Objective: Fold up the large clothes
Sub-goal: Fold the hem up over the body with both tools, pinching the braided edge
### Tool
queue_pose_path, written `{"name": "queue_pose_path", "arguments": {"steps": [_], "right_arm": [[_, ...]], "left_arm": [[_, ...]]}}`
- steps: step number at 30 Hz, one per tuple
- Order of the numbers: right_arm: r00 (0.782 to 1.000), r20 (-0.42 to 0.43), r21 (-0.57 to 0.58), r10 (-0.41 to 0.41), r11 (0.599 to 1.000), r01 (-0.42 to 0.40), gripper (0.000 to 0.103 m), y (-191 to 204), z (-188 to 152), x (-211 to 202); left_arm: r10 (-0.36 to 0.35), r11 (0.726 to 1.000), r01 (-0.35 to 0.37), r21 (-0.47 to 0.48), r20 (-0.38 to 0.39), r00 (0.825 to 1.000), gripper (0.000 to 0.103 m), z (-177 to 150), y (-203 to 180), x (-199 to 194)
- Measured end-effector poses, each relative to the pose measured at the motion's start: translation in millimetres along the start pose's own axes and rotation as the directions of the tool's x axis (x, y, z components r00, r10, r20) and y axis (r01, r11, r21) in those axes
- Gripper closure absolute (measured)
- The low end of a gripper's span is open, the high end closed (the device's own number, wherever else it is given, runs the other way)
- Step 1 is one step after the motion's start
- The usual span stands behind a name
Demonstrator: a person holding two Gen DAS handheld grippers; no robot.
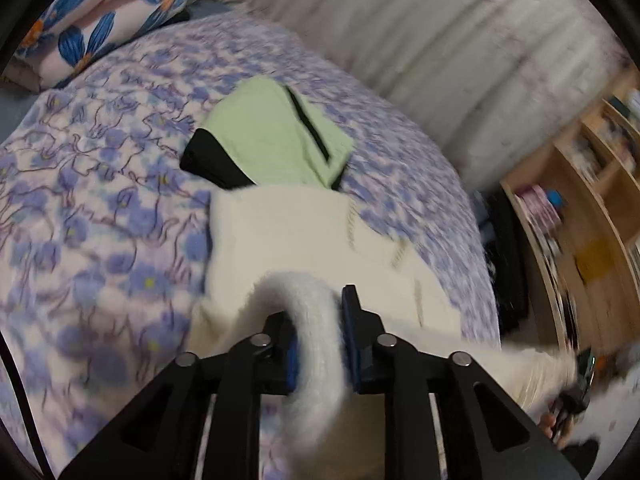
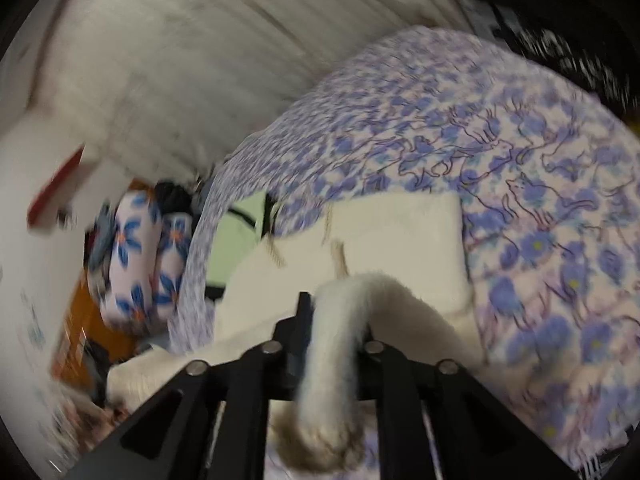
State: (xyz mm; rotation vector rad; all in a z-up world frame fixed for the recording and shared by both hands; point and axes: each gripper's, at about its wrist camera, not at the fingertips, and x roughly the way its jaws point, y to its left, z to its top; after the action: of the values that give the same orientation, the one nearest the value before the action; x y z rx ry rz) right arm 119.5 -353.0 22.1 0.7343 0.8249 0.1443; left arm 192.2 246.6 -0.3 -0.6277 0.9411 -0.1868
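A: The left gripper (image 1: pixel 320 344) has a thick roll of the cream garment (image 1: pixel 280 232) between its 2 blue pads (image 1: pixel 349 344) — the jaws stand a little apart, and the fabric fills the gap and looks pinched there.

B: And the right gripper (image 2: pixel 334 320)?

A: Much the same: a fuzzy white edge of the cream garment (image 2: pixel 400 232) loops up between its jaws and hangs over toward the camera. I read that as a grip too, though the right-hand finger is mostly hidden by the cloth.

B: Where's the rest of it?

A: Spread on the floral bedspread (image 1: pixel 100 200), already doubled into a neat rectangle in front of both grippers. Beyond it in the left view lies a folded green garment (image 1: pixel 272 132) with black trim, touching the cream one's far edge. Floral pillows (image 1: pixel 100 20) sit at the head of the bed.

B: So which step?

A: My judgement — a fold in progress, with the near hem lifted by both hands. Both views are smeared, so the hands seem to be in motion.

B: Next?

A: Carry the 2 held corners across evenly, lay the hem on the far edge, then let go without dragging the layer below.
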Motion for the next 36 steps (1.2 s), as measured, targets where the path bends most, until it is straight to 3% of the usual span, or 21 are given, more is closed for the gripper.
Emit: {"name": "queue_pose_path", "arguments": {"steps": [1,3,5,9,15,21,26,28,29,30,31,32,34,36], "right_arm": [[1.000,0.008,0.030,0.002,1.000,-0.002,0.063,-5,11,10],[0.999,0.032,0.040,0.005,0.999,-0.006,0.047,-13,24,28],[0.998,0.055,0.029,-0.043,0.999,0.042,0.045,-19,29,44],[0.991,-0.007,0.024,-0.136,0.990,0.137,0.045,-49,31,89],[0.966,-0.092,-0.088,-0.242,0.968,0.235,0.045,-67,27,147],[0.945,-0.101,-0.182,-0.311,0.940,0.290,0.045,-70,47,194],[0.931,-0.139,-0.200,-0.338,0.930,0.308,0.045,-75,59,228],[0.934,-0.128,-0.216,-0.333,0.929,0.301,0.045,-71,60,236],[0.933,-0.116,-0.230,-0.340,0.923,0.308,0.045,-68,59,239],[0.927,-0.087,-0.265,-0.365,0.905,0.332,0.057,-63,57,241],[0.913,-0.065,-0.298,-0.404,0.881,0.368,0.091,-58,54,243],[0.903,-0.038,-0.329,-0.429,0.858,0.394,0.095,-53,50,242],[0.904,0.032,-0.353,-0.427,0.841,0.409,0.096,-46,43,229],[0.912,0.111,-0.329,-0.395,0.851,0.409,0.096,-41,40,204]], "left_arm": [[0.009,1.000,-0.009,-0.019,-0.010,1.000,0.080,10,2,14],[0.023,0.999,-0.024,-0.028,-0.025,0.999,0.077,25,5,42],[0.064,0.998,-0.064,0.000,-0.071,0.995,0.071,34,6,77],[0.199,0.980,-0.198,0.036,-0.045,0.979,0.033,41,17,121],[0.306,0.946,-0.299,0.128,-0.043,0.951,0.032,49,32,157],[0.346,0.911,-0.323,0.256,-0.048,0.937,0.032,48,33,181],[0.358,0.897,-0.333,0.291,-0.036,0.933,0.042,50,36,196],[0.339,0.903,-0.313,0.295,-0.040,0.940,0.070,52,35,199],[0.339,0.904,-0.310,0.294,-0.051,0.939,0.074,53,34,202],[0.360,0.893,-0.334,0.302,-0.035,0.932,0.085,53,31,203],[0.382,0.879,-0.358,0.315,-0.015,0.924,0.094,52,28,204],[0.409,0.855,-0.388,0.343,0.013,0.912,0.094,49,22,203],[0.443,0.815,-0.435,0.382,0.074,0.894,0.096,42,10,199],[0.452,0.788,-0.462,0.407,0.128,0.883,0.097,39,-3,191]]}}
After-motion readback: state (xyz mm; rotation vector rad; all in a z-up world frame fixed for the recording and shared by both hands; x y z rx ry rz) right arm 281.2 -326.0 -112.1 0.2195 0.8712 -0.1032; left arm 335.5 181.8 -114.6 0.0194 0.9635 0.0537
